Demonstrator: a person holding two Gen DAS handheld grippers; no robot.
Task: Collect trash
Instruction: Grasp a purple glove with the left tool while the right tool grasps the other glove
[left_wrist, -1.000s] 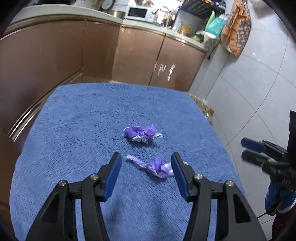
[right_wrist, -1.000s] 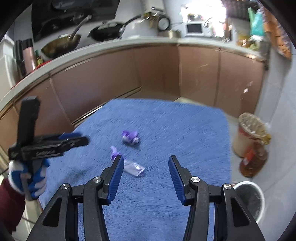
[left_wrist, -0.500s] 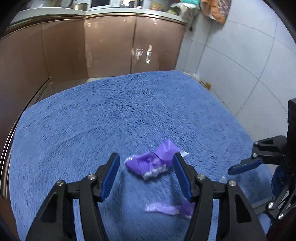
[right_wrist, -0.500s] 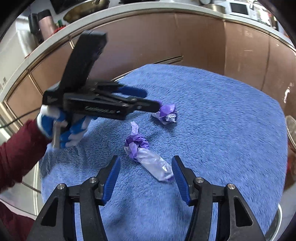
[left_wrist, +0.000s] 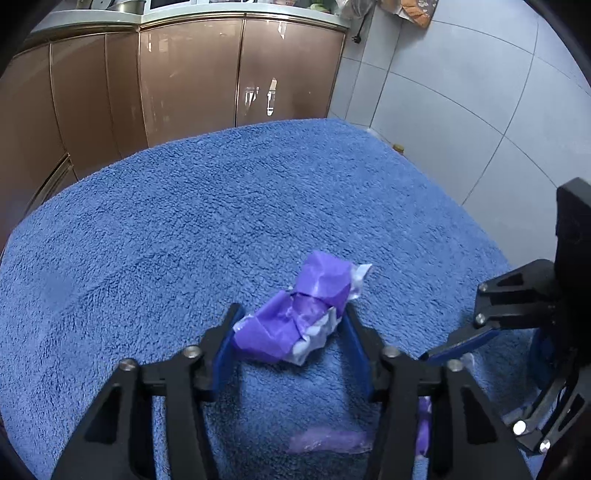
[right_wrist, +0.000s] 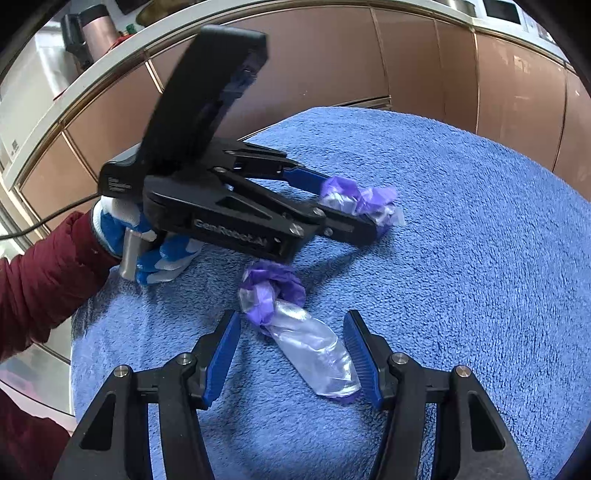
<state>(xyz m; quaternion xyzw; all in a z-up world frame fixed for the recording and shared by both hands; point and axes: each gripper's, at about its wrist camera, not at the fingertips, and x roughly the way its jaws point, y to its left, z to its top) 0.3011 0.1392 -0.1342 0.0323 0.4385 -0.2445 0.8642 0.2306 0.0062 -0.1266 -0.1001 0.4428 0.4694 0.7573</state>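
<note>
A crumpled purple wrapper (left_wrist: 295, 321) lies on the blue towel-covered table (left_wrist: 184, 240). My left gripper (left_wrist: 291, 314) has it between its closing jaws, and both blue pads touch its sides. The right wrist view shows the left gripper (right_wrist: 354, 210) around this crumpled wrapper (right_wrist: 369, 199) too. A long purple and clear wrapper (right_wrist: 295, 328) lies flat on the towel (right_wrist: 480, 221) between the jaws of my right gripper (right_wrist: 291, 315). Those jaws are closing, and the left pad stands well apart from it. In the left wrist view the long wrapper (left_wrist: 328, 441) shows blurred below the fingers.
Brown kitchen cabinets (left_wrist: 184, 81) stand close behind the table. Grey floor tiles (left_wrist: 461, 110) lie to the right of it. A gloved hand (right_wrist: 162, 254) and a red sleeve (right_wrist: 44, 273) hold the left gripper at the towel's left edge. A flask (right_wrist: 96, 33) stands on the counter.
Both grippers have come down toward the towel. The left one moved off the long wrapper onto the crumpled one and narrowed around it. The right one now straddles the long wrapper.
</note>
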